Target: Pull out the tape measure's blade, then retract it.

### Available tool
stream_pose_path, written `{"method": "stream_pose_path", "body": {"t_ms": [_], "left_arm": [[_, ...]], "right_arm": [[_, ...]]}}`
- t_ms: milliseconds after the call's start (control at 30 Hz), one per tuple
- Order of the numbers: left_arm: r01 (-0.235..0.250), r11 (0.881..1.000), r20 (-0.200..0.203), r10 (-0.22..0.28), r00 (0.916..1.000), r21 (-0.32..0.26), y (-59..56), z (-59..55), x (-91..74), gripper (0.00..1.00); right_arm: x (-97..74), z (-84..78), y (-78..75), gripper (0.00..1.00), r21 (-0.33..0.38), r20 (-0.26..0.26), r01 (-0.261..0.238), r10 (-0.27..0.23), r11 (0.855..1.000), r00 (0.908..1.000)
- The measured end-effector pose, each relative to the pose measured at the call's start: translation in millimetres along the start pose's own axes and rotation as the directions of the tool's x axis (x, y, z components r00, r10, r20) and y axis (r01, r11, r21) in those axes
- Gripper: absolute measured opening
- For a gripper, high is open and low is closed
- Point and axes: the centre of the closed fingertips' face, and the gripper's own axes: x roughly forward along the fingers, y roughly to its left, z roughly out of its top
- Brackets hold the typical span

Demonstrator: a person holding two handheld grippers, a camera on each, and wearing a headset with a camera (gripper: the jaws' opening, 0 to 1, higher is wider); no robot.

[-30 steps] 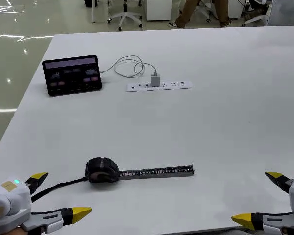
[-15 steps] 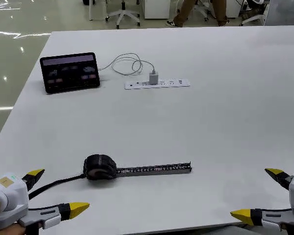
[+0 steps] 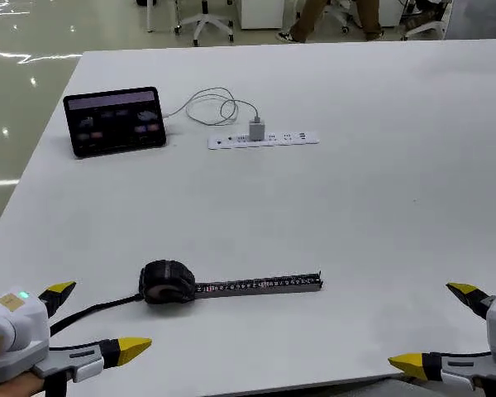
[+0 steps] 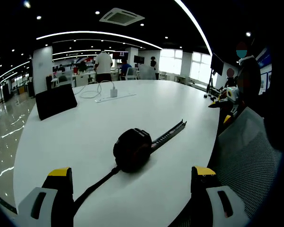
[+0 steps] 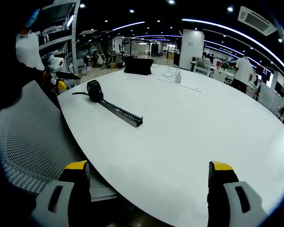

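A black tape measure (image 3: 167,283) lies on the white table (image 3: 314,198) near its front edge, its blade (image 3: 258,285) pulled out to the right and lying flat. A black strap (image 3: 99,310) trails from the case toward the left. My left gripper (image 3: 97,322) hovers open at the front left corner, short of the case (image 4: 132,149), nothing between its jaws. My right gripper (image 3: 434,327) is open at the front right edge, well away from the blade's tip (image 5: 137,121). The case (image 5: 94,90) lies far off in the right gripper view.
A dark tablet (image 3: 114,121) stands at the back left. A white power strip (image 3: 263,139) with a plugged-in charger and looped cable (image 3: 213,107) lies beside it. Office chairs and a person's legs are beyond the far edge. A mesh chair back (image 4: 248,156) is close by.
Only the head camera has shifted slightly. The tape measure and both grippers keep their places.
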Motion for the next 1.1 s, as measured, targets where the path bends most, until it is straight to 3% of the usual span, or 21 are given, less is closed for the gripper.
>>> {"method": "stream_pose_path", "body": {"t_ms": [167,333,467,600,767,867,933,1033,1100], "left_arm": [[-0.002,1.0,-0.012,0.002,0.9999,0.002,0.0,1.1,2.1,1.0],[-0.029,0.999,-0.021,0.028,0.9994,-0.027,2.6,10.8,8.7,1.0],[-0.021,0.999,-0.045,0.02,0.9988,-0.029,-3.4,18.4,20.7,1.0],[-0.03,0.996,-0.05,0.026,0.9984,-0.081,-8.9,28.6,33.8,1.0],[-0.027,0.998,-0.064,0.024,0.9977,-0.052,-23.8,37.3,50.0,1.0],[-0.04,0.995,-0.072,0.033,0.9968,-0.09,-23.3,42.2,58.9,1.0],[-0.063,0.994,-0.074,0.056,0.9957,-0.085,-21.8,45.7,65.6,1.0],[-0.063,0.994,-0.084,0.055,0.9949,-0.092,-26.1,45.3,75.1,1.0],[-0.032,0.995,-0.093,0.023,0.9954,-0.095,-35.2,41.2,82.4,1.0]], "right_arm": [[-0.5,0.2,0.3,1.0,-0.002,-0.002,-0.006,0.006,1.0,1.0],[2.7,7.8,-0.9,1.0,-0.022,-0.009,-0.023,0.023,0.999,0.9997],[8.4,16.7,0.8,1.0,-0.041,-0.014,-0.051,0.05,0.998,0.9986],[14.3,19.7,3.5,1.0,-0.056,-0.038,-0.093,0.091,0.994,0.9952],[17.2,25.1,5.9,1.0,-0.092,-0.061,-0.125,0.12,0.988,0.991],[19.0,29.2,6.2,1.0,-0.11,-0.072,-0.14,0.133,0.984,0.9885],[21.1,31.0,7.3,1.0,-0.128,-0.085,-0.155,0.145,0.98,0.9857],[25.2,34.5,7.1,1.0,-0.152,-0.099,-0.167,0.153,0.974,0.9833],[28.2,37.6,7.4,1.0,-0.168,-0.112,-0.181,0.164,0.969,0.9802]]}}
